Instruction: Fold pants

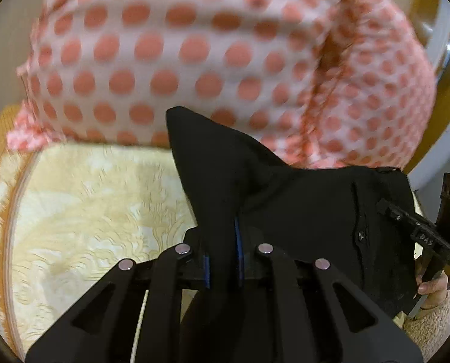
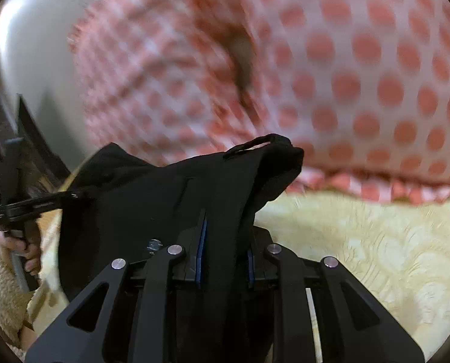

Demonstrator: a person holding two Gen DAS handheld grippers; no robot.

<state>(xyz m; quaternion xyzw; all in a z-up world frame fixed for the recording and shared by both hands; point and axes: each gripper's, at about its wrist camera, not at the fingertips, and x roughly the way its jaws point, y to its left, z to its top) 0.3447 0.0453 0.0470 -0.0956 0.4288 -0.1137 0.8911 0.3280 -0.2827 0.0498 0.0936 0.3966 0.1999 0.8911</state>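
Angling downward over a cream bedspread, the left gripper pinches black pants, with the right gripper clamped on their far edge. From the right wrist, the right gripper tilts down too, jaws narrow on the pants, lifted before a dotted pillow.

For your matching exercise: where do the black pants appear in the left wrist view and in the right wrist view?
Left wrist view: black pants fill lower centre to right, clamped in the near tongs.
Right wrist view: black pants fill lower centre to left, clamped likewise.
Shared landmark: the polka-dot cushion behind them.
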